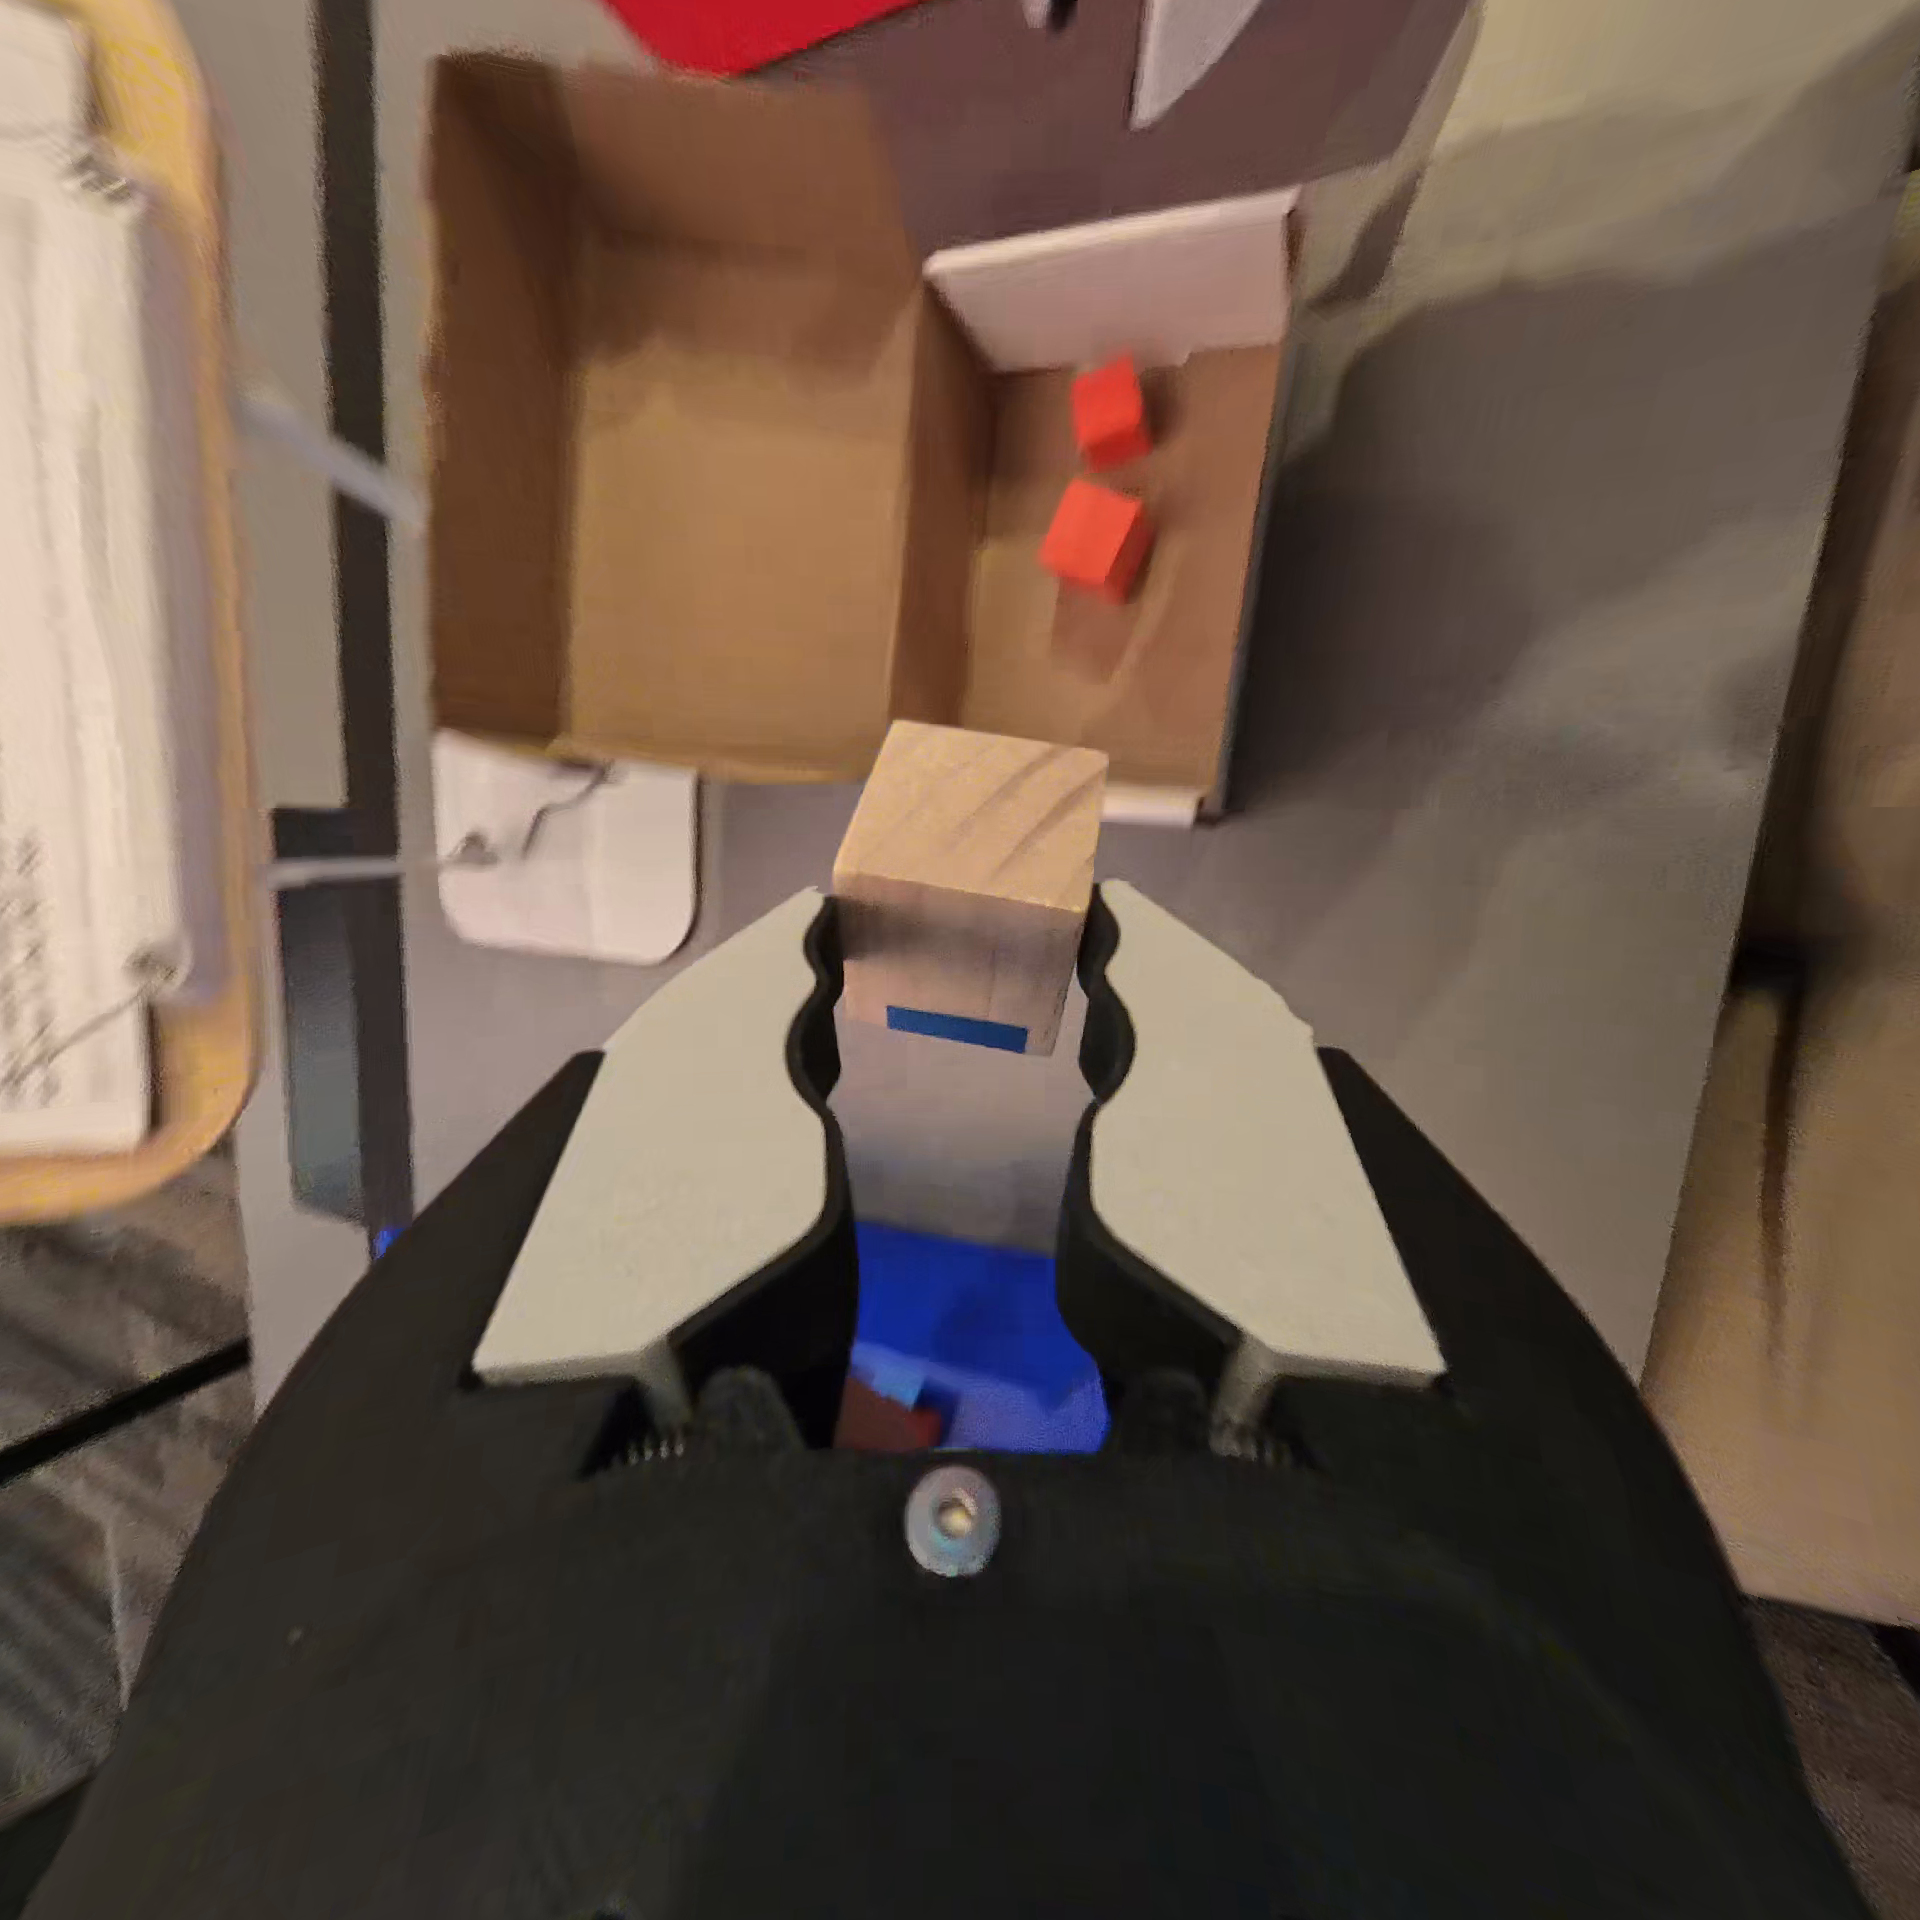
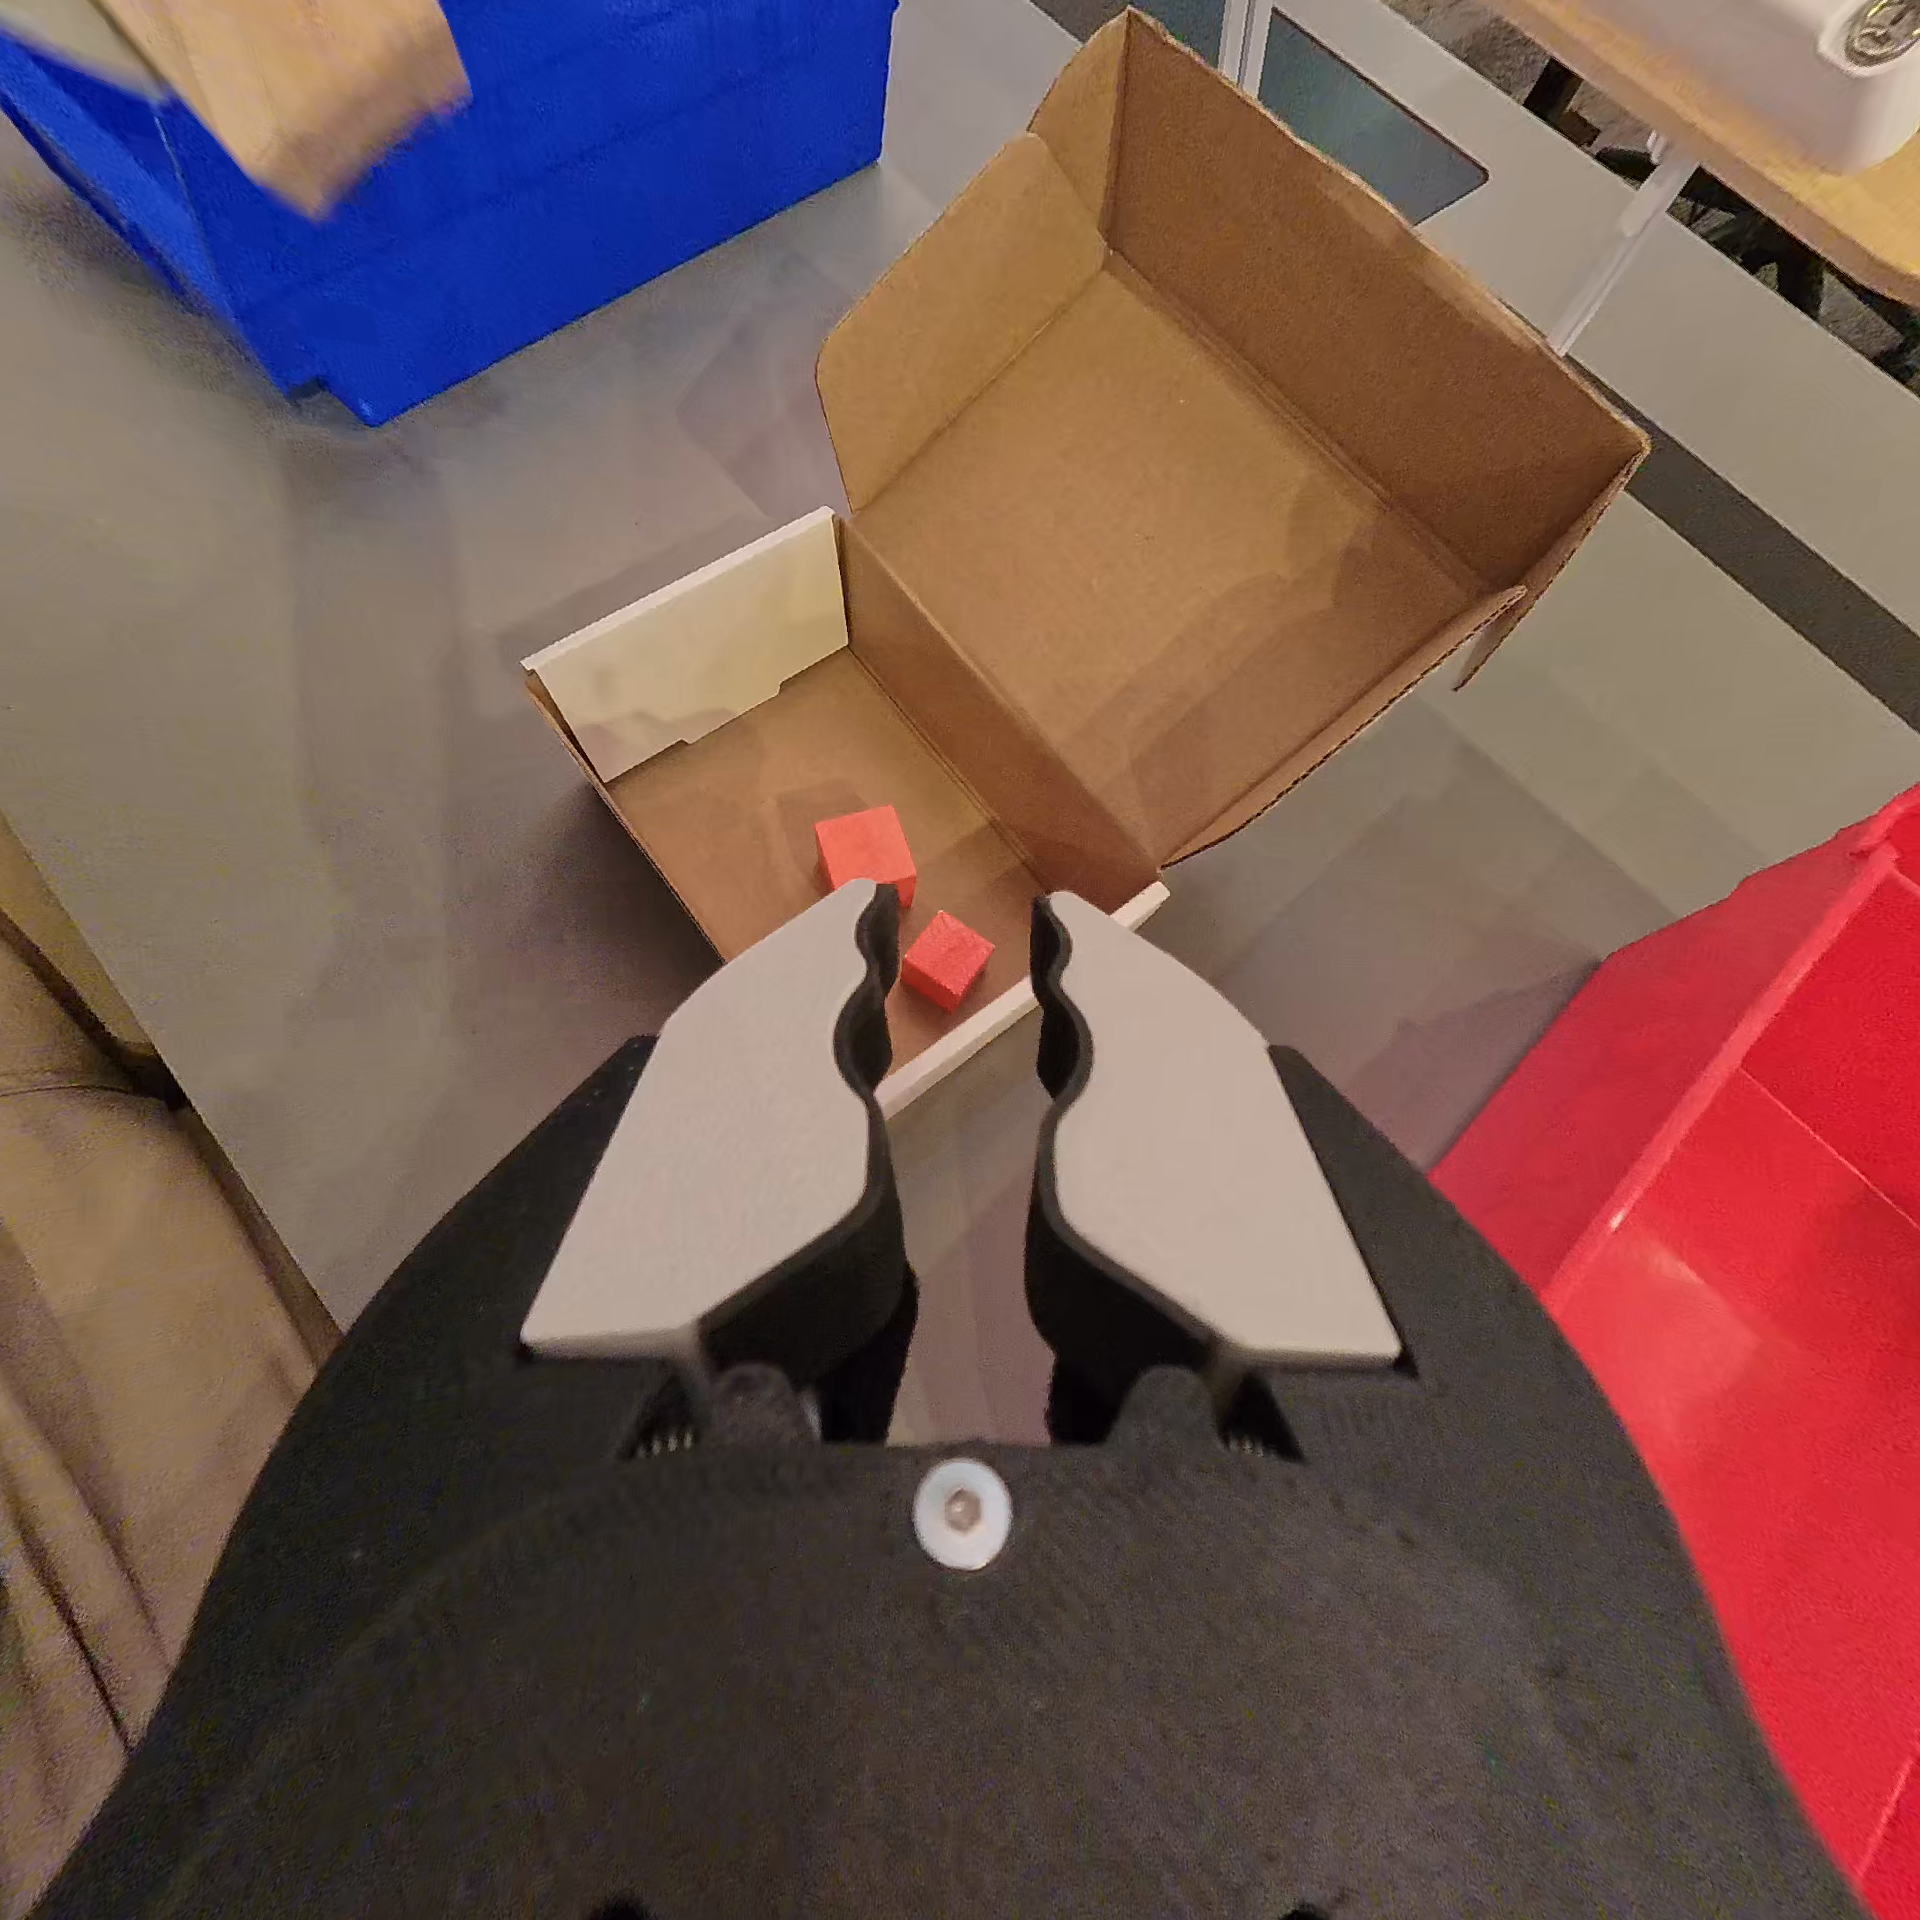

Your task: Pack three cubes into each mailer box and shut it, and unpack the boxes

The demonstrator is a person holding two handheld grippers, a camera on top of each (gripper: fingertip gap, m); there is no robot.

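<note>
nearby, blue bin (image 2: 540,187) and red bin (image 2: 1714,1247) flank the mailer box (image 2: 1195,582).

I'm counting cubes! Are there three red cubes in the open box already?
No, only two red cubes lie in the mailer box; the left gripper holds a wooden cube.
</note>
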